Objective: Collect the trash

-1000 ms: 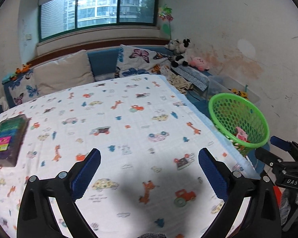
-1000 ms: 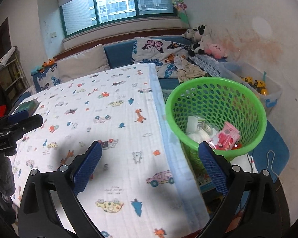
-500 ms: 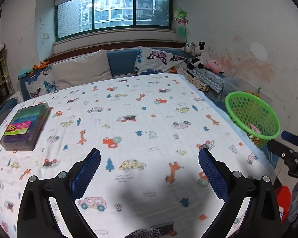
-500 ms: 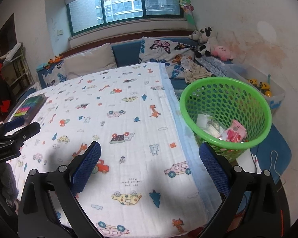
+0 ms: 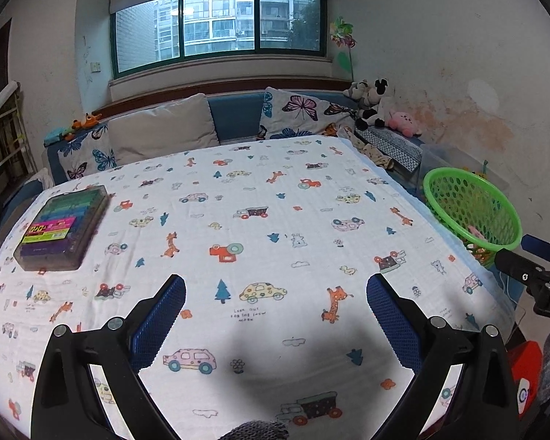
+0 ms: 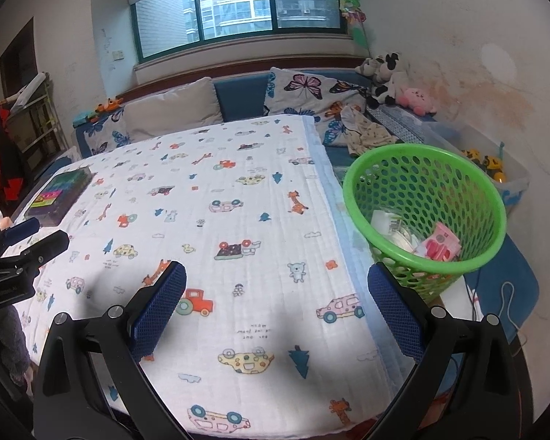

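Note:
A green mesh basket (image 6: 425, 216) stands off the table's right edge; it also shows in the left wrist view (image 5: 473, 209). Inside it lie a pink packet (image 6: 440, 245) and white wrappers (image 6: 388, 225). My left gripper (image 5: 275, 315) is open and empty above the near middle of the cartoon-print tablecloth (image 5: 256, 220). My right gripper (image 6: 277, 304) is open and empty above the cloth's near right corner, left of the basket. Each gripper shows in the other's view, the right one at the right edge (image 5: 531, 260) and the left one at the left edge (image 6: 22, 242).
A clear box of coloured items (image 5: 64, 227) lies on the table's far left. Behind the table are a blue sofa with cushions (image 5: 165, 130), plush toys (image 5: 377, 106) and a clear toy bin (image 6: 491, 168) by the stained wall.
Both grippers have pulled back and risen, so more of the table shows. The left view has swung left, bringing the coloured box further in. Both stay open.

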Tool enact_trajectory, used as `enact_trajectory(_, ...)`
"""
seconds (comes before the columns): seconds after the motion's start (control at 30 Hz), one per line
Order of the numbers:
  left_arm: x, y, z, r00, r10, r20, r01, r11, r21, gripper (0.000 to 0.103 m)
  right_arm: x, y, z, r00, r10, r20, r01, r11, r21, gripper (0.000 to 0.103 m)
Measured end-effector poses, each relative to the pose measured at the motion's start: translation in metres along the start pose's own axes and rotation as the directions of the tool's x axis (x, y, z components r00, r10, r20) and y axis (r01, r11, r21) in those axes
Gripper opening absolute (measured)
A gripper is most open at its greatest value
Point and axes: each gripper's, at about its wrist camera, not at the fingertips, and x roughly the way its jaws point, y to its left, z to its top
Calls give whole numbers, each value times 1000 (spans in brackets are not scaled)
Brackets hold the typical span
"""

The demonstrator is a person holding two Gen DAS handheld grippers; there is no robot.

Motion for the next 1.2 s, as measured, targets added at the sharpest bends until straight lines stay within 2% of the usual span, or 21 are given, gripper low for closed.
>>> enact_trajectory(1.2, 3, 8, -9, 1000, 12, -19, -13, 999, -35, 96, 3, 2, -3, 1000, 7, -9, -7, 1000, -4, 99)
